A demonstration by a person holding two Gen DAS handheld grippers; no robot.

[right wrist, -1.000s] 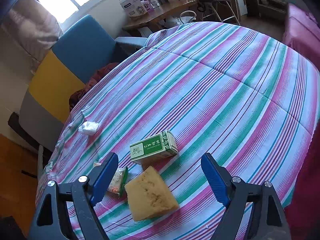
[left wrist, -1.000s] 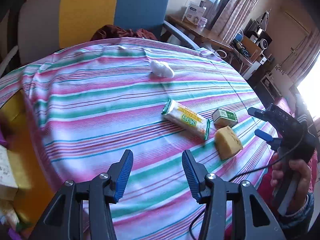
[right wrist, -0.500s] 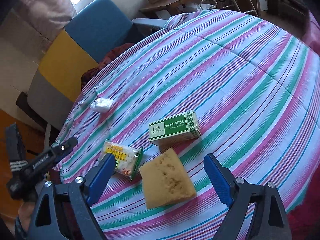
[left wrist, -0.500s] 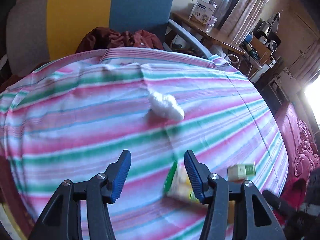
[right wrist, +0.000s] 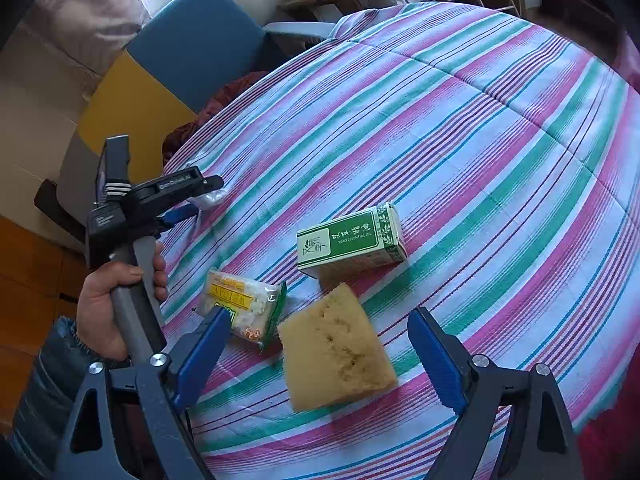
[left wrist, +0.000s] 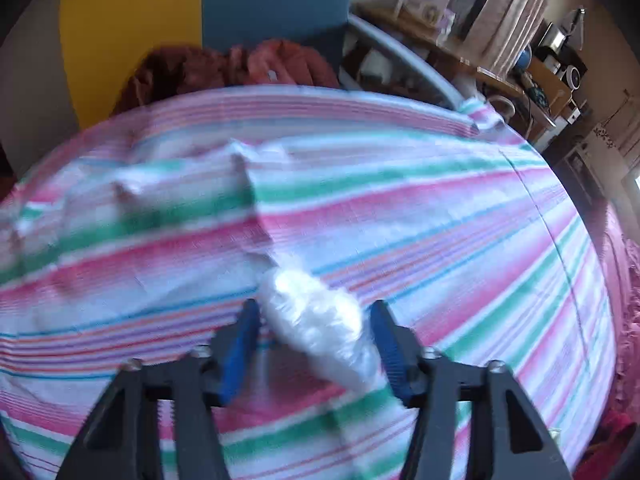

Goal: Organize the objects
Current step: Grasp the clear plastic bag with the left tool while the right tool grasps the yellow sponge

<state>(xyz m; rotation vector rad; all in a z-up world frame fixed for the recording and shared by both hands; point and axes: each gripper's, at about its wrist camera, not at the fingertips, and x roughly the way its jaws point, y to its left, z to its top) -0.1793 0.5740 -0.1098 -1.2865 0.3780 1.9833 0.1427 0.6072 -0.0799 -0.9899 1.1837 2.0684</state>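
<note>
The step in hand is collecting the white plastic-wrapped bundle (left wrist: 320, 320) near the striped cloth's (left wrist: 440, 220) far edge: the left gripper (left wrist: 312, 344), pitched steeply down, has just been closing around it, though blur hides whether the pads (left wrist: 240, 344) press yet. Next comes a firm squeeze and lift (the wrap looks slippery). The right gripper (right wrist: 316, 354) hovers wide open and empty over the yellow sponge (right wrist: 336, 344).

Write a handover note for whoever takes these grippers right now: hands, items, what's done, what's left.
Left gripper: jaws have just been closing around the white bag; blur hides whether the pads press on it.
Right gripper: open, empty, over the sponge.
Items: sponge, green box and packet lie close together on the striped cloth; bag lies apart near the cloth's edge.
Done: bag not yet lifted.
Left: probably secure the bag and bring it to the others.
</note>
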